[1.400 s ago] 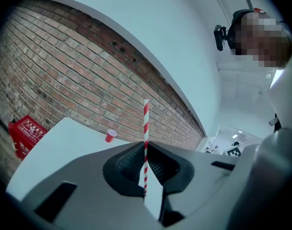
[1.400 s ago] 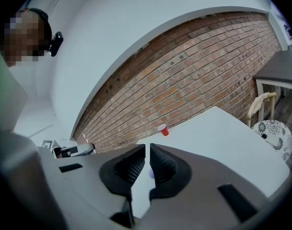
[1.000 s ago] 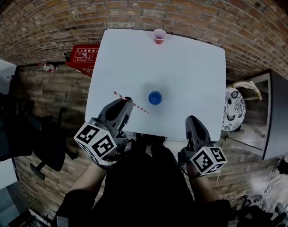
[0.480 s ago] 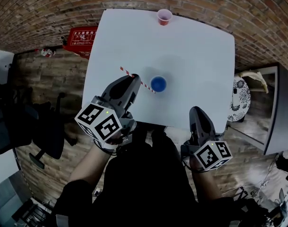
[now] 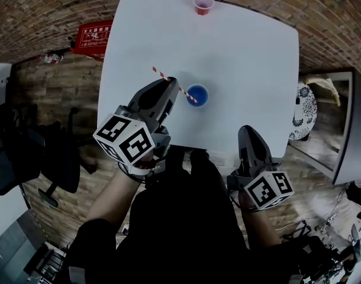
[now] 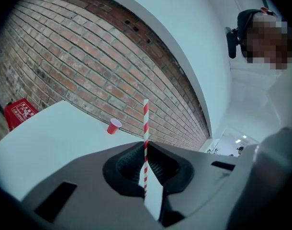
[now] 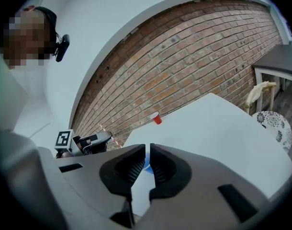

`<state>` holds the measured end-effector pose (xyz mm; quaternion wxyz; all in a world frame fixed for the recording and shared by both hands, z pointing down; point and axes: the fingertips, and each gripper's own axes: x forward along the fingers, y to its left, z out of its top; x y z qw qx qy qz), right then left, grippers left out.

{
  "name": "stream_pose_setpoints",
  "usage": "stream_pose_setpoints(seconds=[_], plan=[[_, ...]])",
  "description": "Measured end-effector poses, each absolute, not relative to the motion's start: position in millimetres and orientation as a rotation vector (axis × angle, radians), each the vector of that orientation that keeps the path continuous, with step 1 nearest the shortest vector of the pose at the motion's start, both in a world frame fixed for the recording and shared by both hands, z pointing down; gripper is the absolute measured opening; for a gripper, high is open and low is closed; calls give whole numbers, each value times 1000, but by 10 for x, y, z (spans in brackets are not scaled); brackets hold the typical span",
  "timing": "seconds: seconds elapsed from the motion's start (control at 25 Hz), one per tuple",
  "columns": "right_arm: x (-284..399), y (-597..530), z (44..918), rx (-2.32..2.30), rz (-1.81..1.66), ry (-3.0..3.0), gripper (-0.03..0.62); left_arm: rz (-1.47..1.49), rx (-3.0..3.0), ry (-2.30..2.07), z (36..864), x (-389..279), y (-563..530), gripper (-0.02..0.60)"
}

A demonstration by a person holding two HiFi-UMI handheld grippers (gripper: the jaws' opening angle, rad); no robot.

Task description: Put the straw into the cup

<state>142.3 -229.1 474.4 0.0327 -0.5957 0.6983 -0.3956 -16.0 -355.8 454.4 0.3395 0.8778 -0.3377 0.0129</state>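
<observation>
My left gripper (image 5: 169, 85) is shut on a red-and-white striped straw (image 5: 163, 76) that slants across its tips. In the head view the straw's lower end lies over the near-left rim of the blue cup (image 5: 197, 94) on the white table (image 5: 251, 58); whether it is inside I cannot tell. In the left gripper view the straw (image 6: 146, 123) stands upright between the closed jaws of the left gripper (image 6: 146, 163). My right gripper (image 5: 247, 131) hangs by the table's front edge, shut and holding nothing (image 7: 147, 150); a sliver of the blue cup (image 7: 145, 166) shows past its jaws.
A small red cup (image 5: 202, 3) stands at the table's far edge. A red box (image 5: 92, 36) sits on the floor to the left, a black chair (image 5: 26, 158) further left, and a patterned round object (image 5: 303, 112) and a grey cabinet (image 5: 352, 129) to the right.
My left gripper has carried the straw forward and right until its lower end reaches the blue cup. The right gripper has stayed at the table's front edge.
</observation>
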Motion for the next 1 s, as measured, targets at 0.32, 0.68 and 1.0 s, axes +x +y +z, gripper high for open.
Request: stream_pose_setpoints(seconds=[0.32, 0.68, 1.0], plan=[[1471, -2382, 4927, -1834, -1262, 2133, 51, 70, 2264, -878, 4819, -44, -3672, 32], [1444, -2437, 5044, -1823, -1311, 2134, 51, 112, 2247, -868, 5029, 41, -3723, 32], [1457, -2449, 5102, -1813, -1330, 2143, 51, 129, 2237, -863, 5135, 107, -3718, 32]])
